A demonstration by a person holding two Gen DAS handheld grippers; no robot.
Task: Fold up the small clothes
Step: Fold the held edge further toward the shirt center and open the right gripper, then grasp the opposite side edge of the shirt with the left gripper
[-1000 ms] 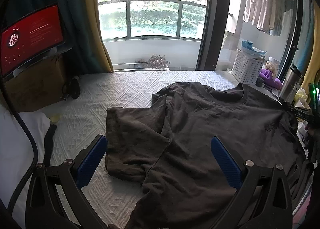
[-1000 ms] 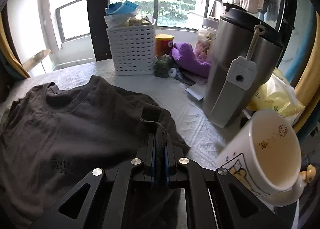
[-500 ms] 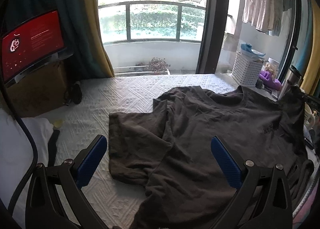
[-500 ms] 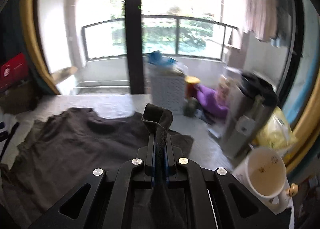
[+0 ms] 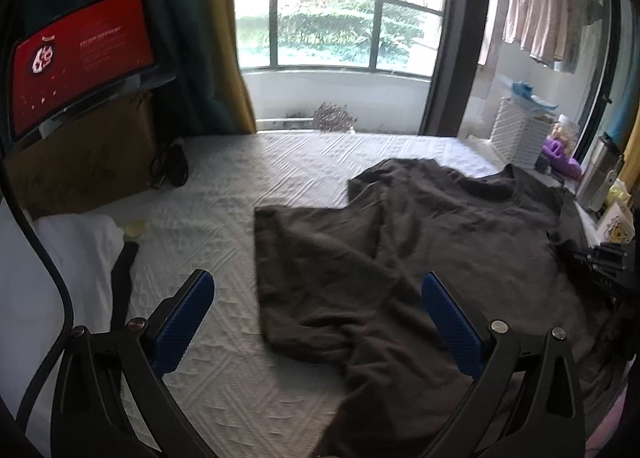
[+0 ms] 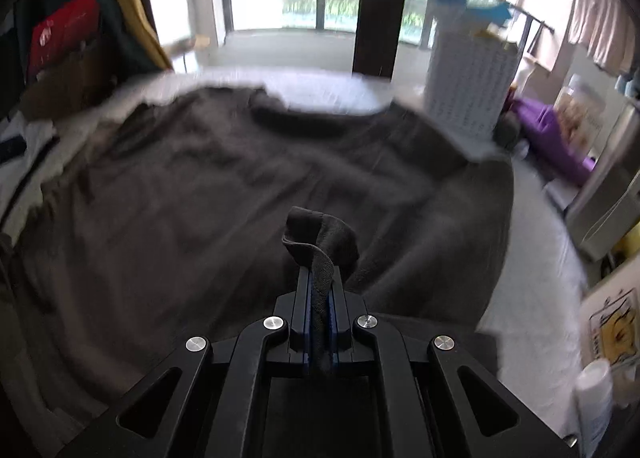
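A dark grey T-shirt [image 5: 440, 242] lies spread on the white quilted bedcover [image 5: 248, 194], its neckline toward the window, one sleeve folded over onto the body on the left side. The left gripper [image 5: 318, 322] hangs above the shirt's lower part with its jaws spread wide and nothing between the blue pads [image 5: 184, 322]. The right gripper [image 6: 320, 318] is clamped on a bunched fold of the T-shirt [image 6: 224, 194], the cloth sticking up past the closed jaws; that view is motion-blurred. Beyond the shirt's right edge stand a white basket [image 6: 468, 94], a purple toy [image 6: 556, 138] and a steel flask [image 5: 600, 178]. A red screen [image 5: 80, 58] sits at the left on a cardboard box [image 5: 88, 162]
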